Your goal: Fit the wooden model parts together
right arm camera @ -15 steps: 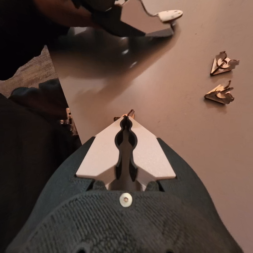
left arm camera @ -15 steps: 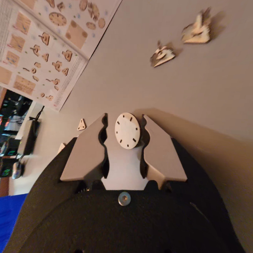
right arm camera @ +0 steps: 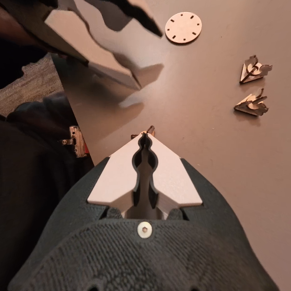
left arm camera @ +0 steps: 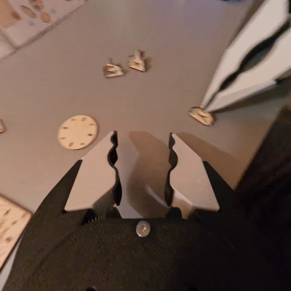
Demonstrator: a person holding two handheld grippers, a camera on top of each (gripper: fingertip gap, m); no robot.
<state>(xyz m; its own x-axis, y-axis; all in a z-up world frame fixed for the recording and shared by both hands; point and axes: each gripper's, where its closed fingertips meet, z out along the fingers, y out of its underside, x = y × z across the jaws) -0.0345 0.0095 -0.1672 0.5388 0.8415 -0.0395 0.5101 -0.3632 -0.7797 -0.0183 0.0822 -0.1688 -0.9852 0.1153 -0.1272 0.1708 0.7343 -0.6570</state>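
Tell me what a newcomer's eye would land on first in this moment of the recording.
Probably the left gripper, its jaws wide apart over bare grey table with nothing between them, and the round slotted wooden disc lying flat just left of its left finger. Next, the right gripper, its fingers closed, with its tips at a small triangular wooden assembly near the table edge. Two similar wooden assemblies sit untouched farther off.

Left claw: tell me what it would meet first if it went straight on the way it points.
Judging by the left wrist view, the open left claw points down at bare table. The wooden disc lies off to its left, so it would probably meet tabletop first.
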